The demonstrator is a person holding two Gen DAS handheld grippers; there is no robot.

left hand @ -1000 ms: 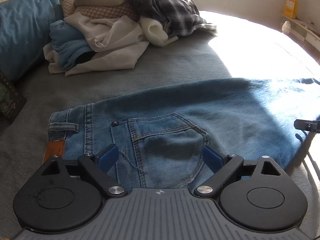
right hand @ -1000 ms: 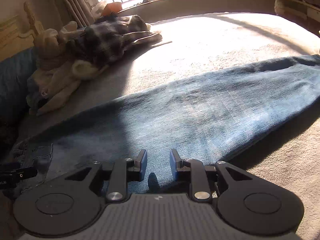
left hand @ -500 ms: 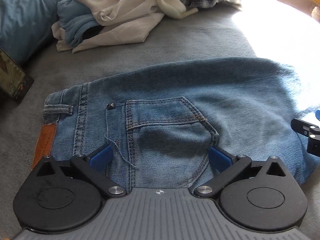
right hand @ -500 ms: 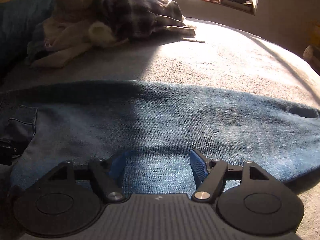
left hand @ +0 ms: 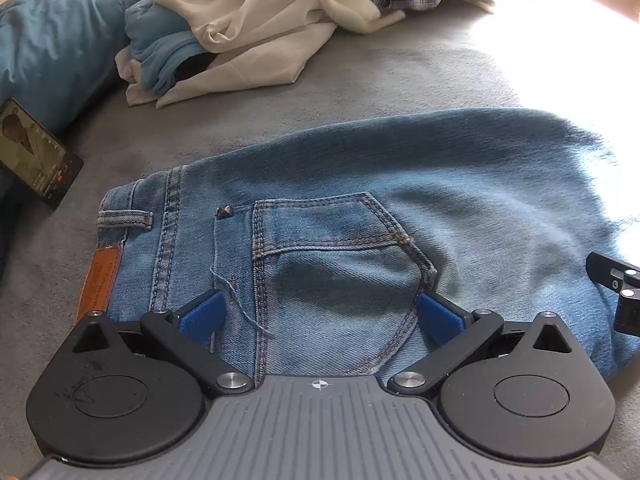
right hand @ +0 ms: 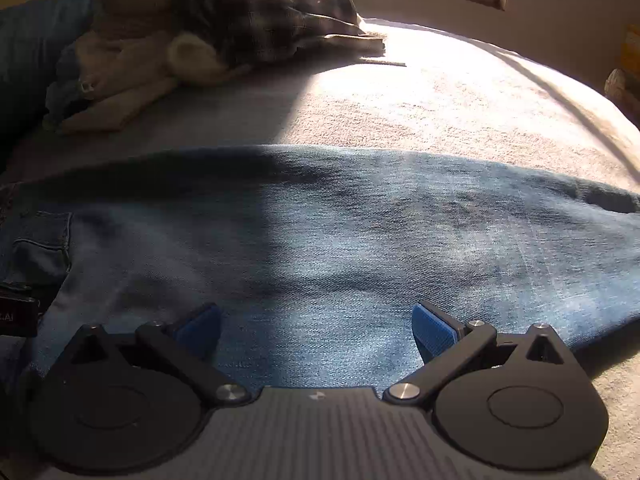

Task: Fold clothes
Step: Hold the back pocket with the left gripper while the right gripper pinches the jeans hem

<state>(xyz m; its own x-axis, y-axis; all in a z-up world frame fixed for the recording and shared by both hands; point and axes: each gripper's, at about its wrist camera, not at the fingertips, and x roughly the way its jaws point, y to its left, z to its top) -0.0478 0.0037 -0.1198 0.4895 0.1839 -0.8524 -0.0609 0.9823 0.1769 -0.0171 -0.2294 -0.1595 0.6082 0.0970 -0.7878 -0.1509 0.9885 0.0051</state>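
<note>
The jeans (left hand: pixel 360 208) lie flat on the bed (left hand: pixel 360 88), near the clothes pile (left hand: pixel 240 40). Left gripper (left hand: pixel 320 314) and right gripper (right hand: pixel 316 328) hover over the denim, fingers wide, seemingly gripping nothing, the right having just opened.

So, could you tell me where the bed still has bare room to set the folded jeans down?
The gray bed cover lies bare between the jeans and the clothes pile, widening into the sunlit side beyond the plaid shirt. It is crowded toward the blue pillow, where the pile and a phone sit.
</note>
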